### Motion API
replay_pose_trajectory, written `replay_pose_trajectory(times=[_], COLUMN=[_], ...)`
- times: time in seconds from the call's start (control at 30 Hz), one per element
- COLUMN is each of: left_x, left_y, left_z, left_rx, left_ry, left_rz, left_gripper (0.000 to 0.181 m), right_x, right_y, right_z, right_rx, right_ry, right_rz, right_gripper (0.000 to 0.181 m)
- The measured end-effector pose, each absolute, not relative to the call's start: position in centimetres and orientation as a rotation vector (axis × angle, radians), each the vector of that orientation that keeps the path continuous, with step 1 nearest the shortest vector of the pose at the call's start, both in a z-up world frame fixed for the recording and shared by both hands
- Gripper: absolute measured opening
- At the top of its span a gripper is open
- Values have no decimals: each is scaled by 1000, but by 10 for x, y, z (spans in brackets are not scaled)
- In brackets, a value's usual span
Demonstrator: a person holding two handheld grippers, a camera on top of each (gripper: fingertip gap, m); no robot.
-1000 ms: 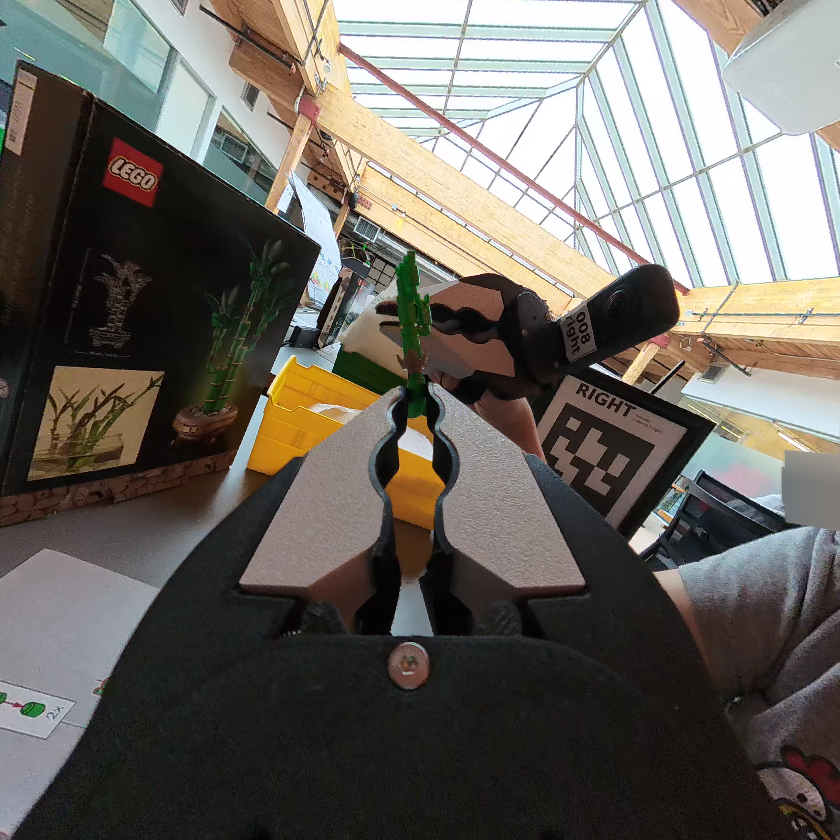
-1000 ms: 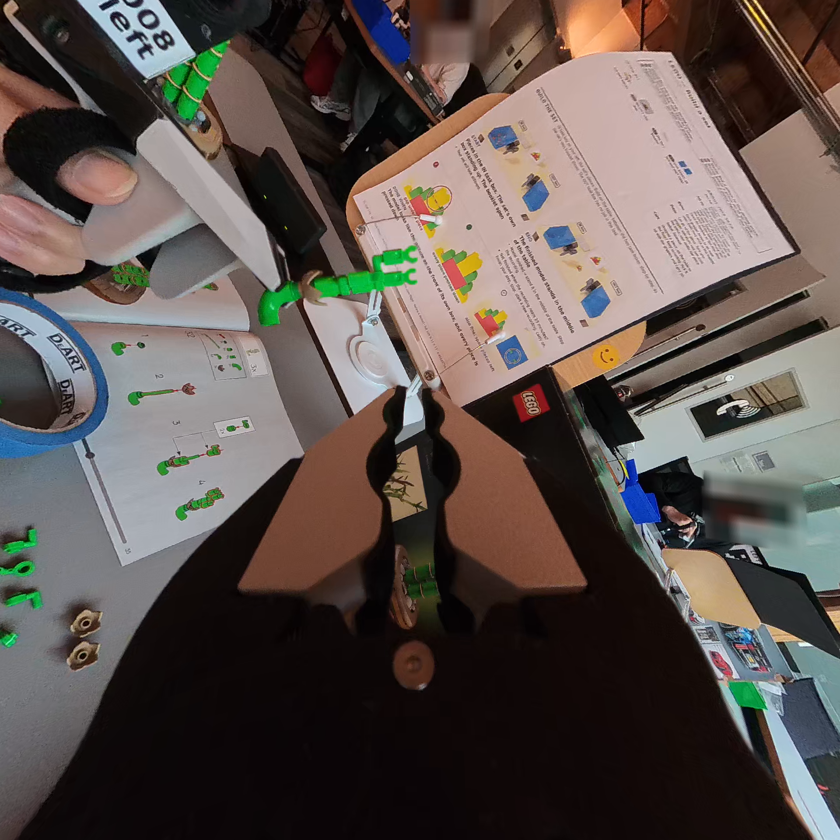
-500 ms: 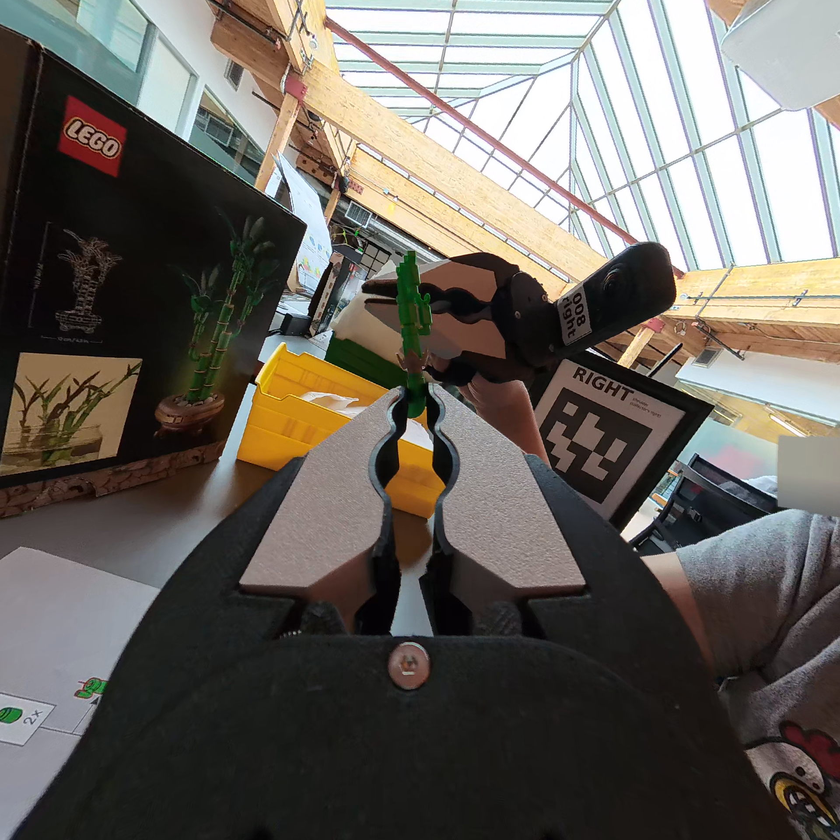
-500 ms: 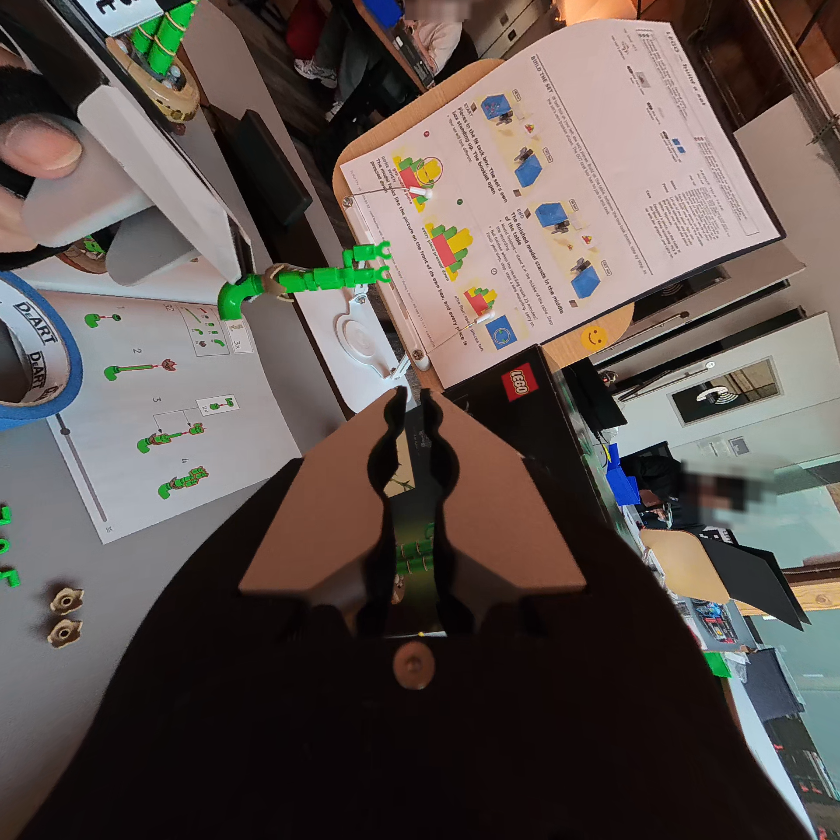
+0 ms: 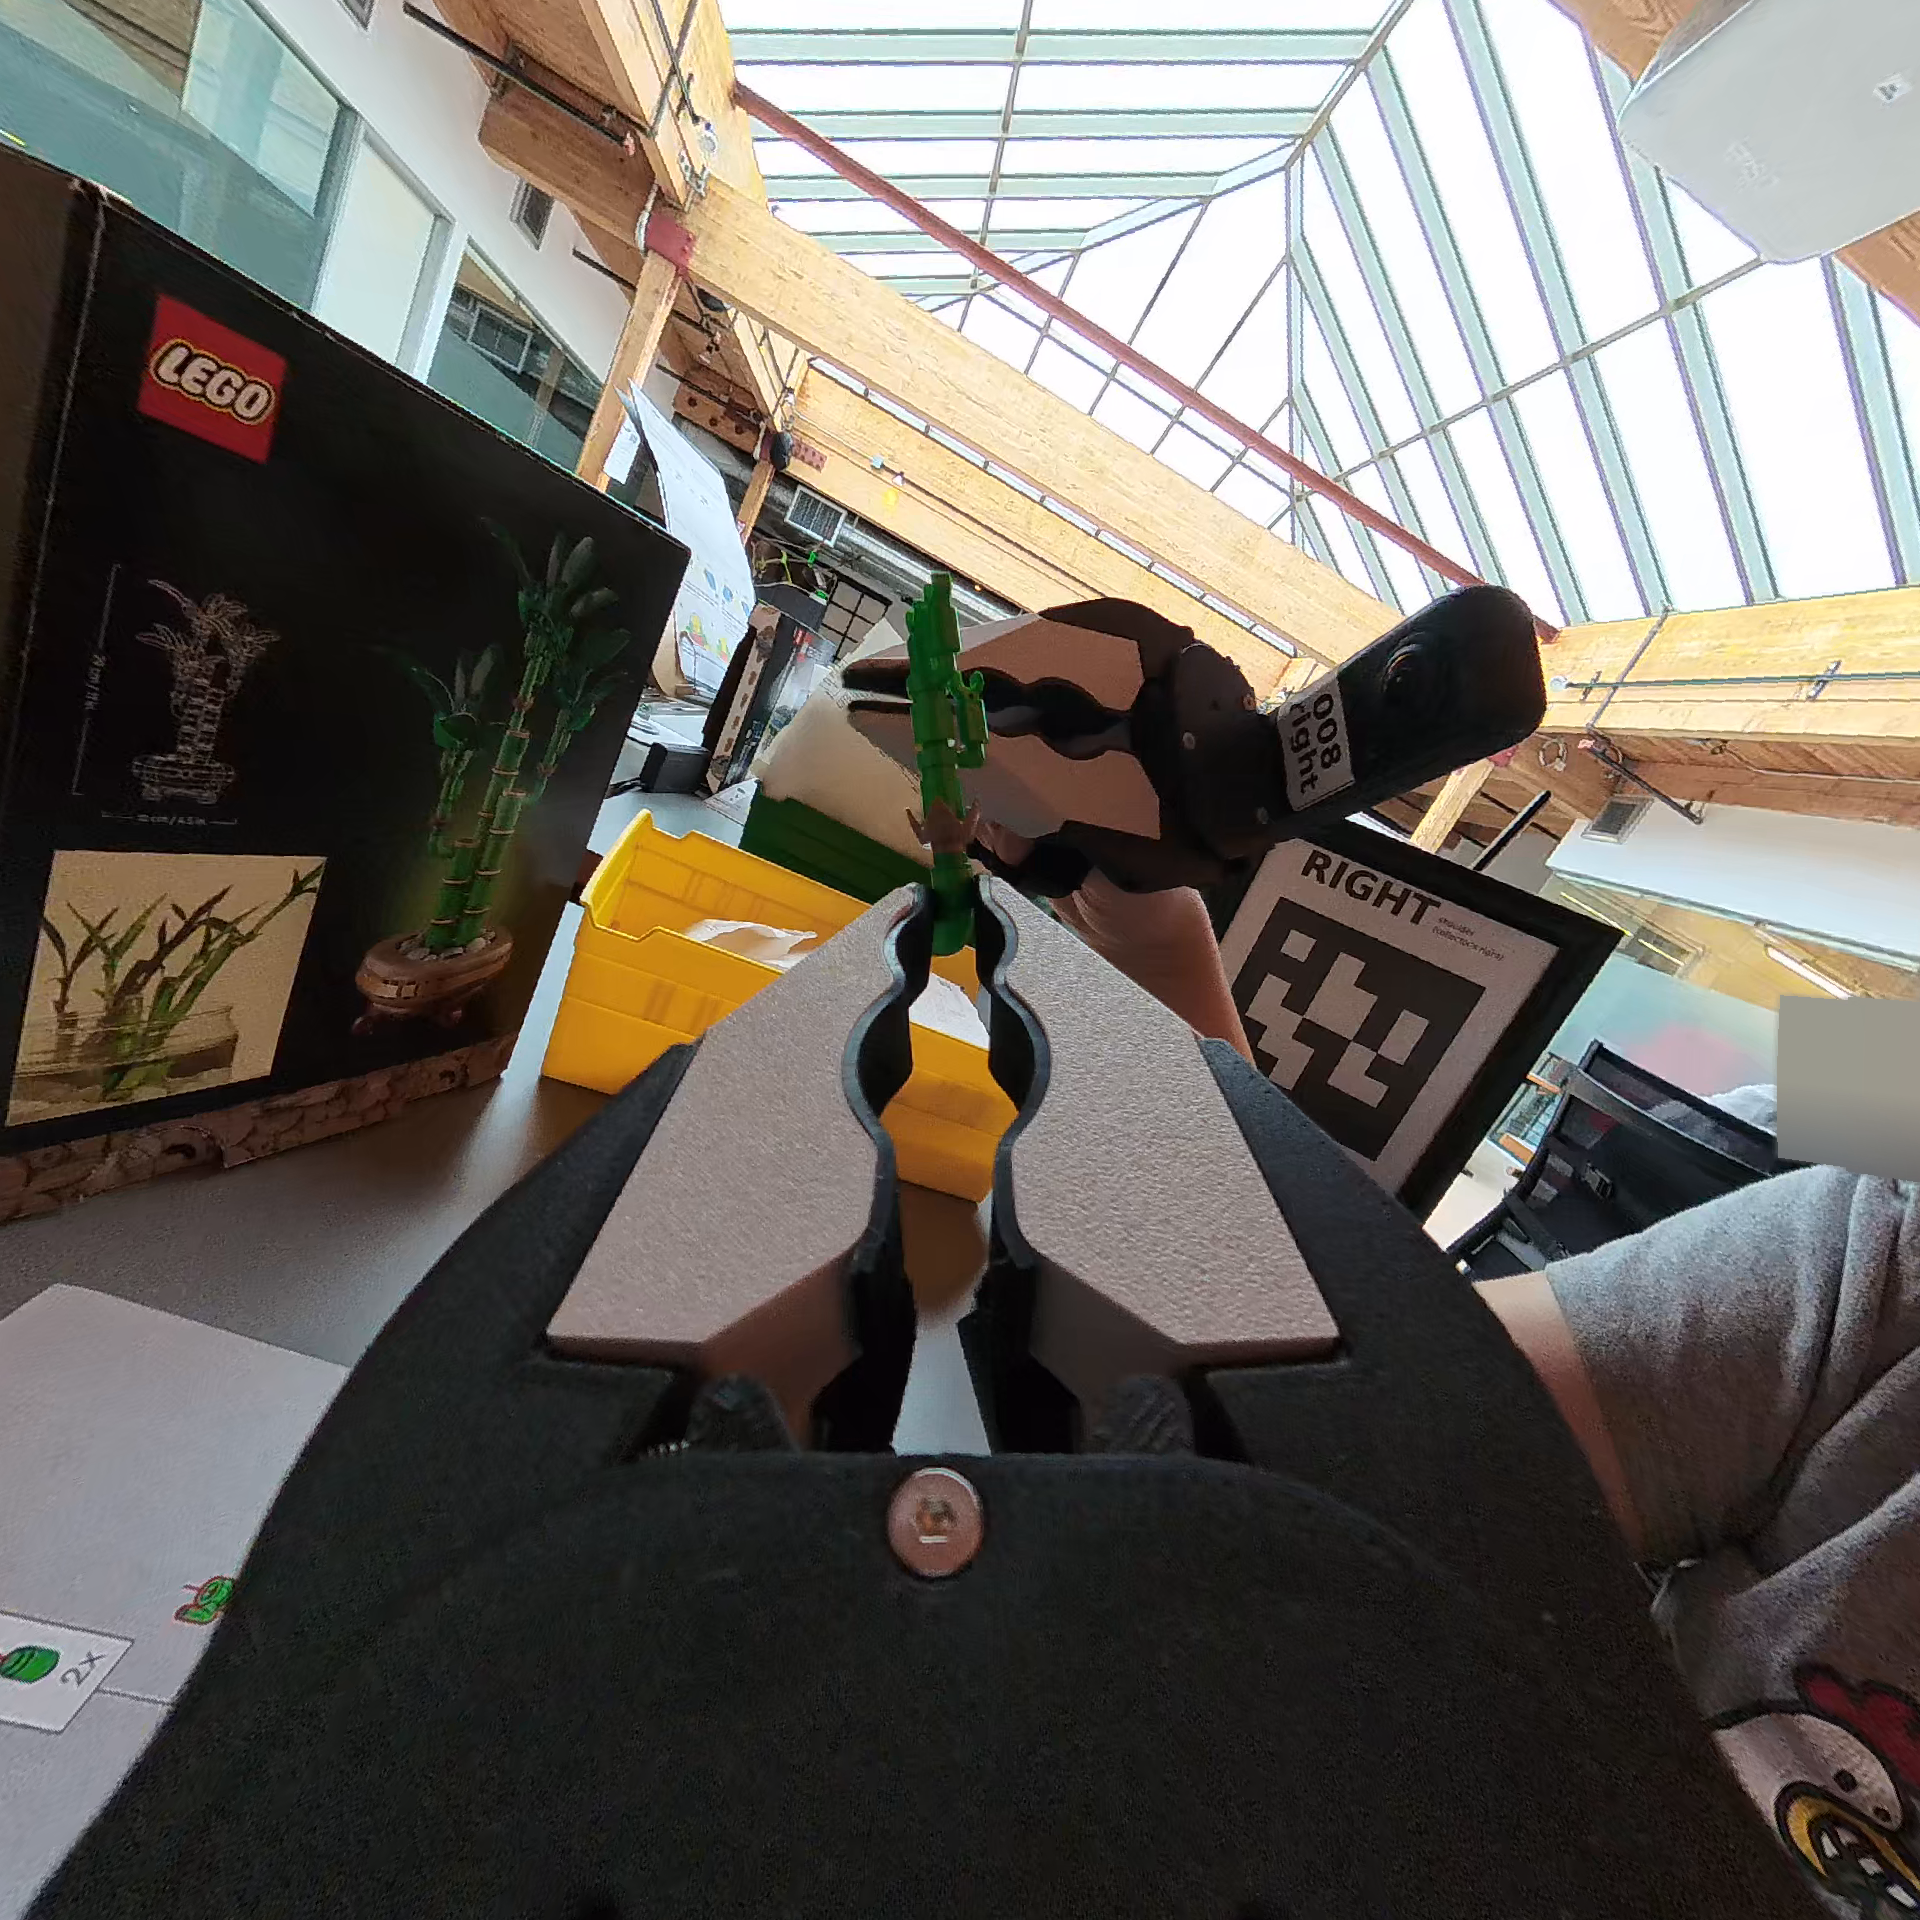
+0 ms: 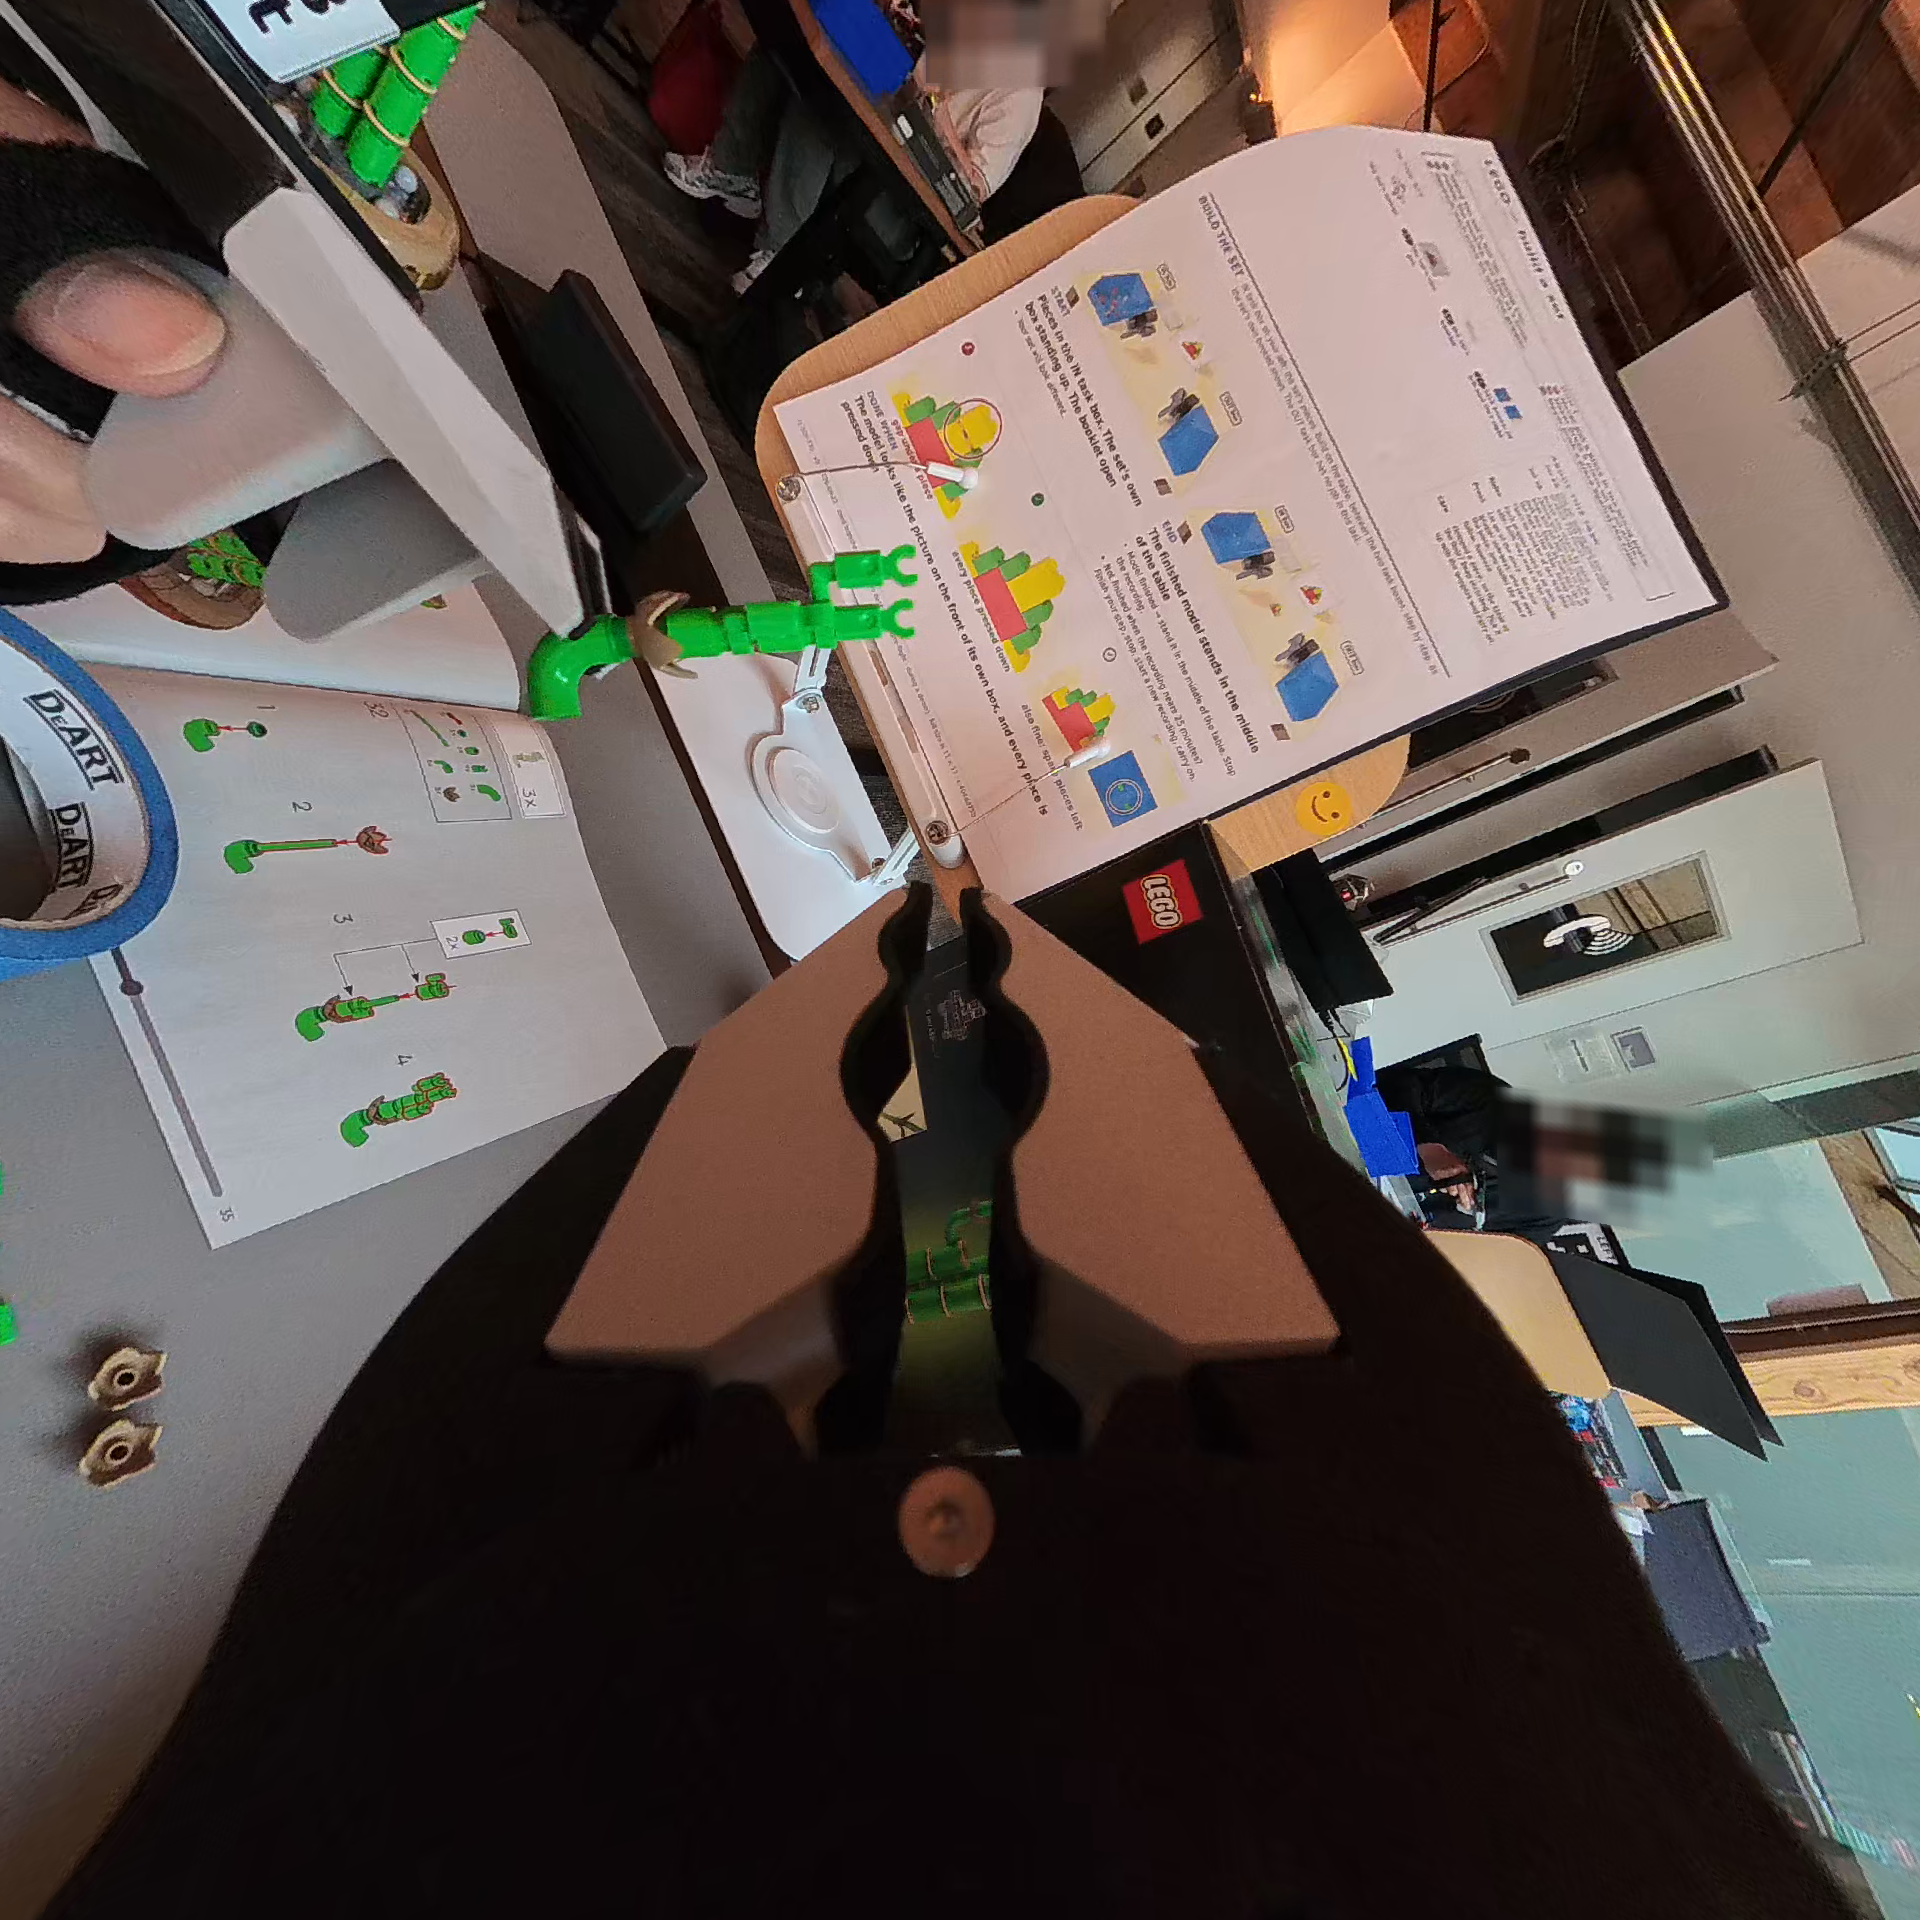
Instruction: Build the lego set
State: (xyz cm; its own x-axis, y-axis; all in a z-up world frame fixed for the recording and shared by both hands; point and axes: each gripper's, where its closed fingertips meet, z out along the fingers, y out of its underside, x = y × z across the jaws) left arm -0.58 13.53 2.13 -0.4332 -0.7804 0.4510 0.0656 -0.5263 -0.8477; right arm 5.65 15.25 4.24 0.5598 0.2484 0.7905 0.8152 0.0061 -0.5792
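A skylit hall with timber beams rises above one grey counter (image 5: 343, 1236). On it stand one black cardboard box (image 5: 312, 727) and one yellow plastic bin (image 5: 665, 977); one open booklet (image 6: 343, 935) lies flat. The left hand-held gripper (image 5: 948, 902) pinches one knobbly green stem (image 5: 940, 748) at its curved foot, held upright above the counter. The right hand-held gripper (image 6: 943, 902) is nearly closed and empty. Two tan flower-shaped pieces (image 6: 123, 1413) lie loose.

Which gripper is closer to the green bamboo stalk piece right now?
Left. The left gripper pinches the green stalk by its lower end; the right gripper is apart from it, holding nothing.
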Motion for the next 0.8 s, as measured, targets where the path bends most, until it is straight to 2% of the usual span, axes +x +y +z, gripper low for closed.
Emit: replay_pose_trajectory(times=[0.8], left_x=[-20], left_y=[133], left_z=[36], left_rx=[-1080], left_ry=[1003], left_rz=[-2228], left_gripper=[4], right_x=[55], right_y=[153], right_z=[41], right_rx=[-1545], right_ry=[-955], right_rz=[-573], right_gripper=[3])
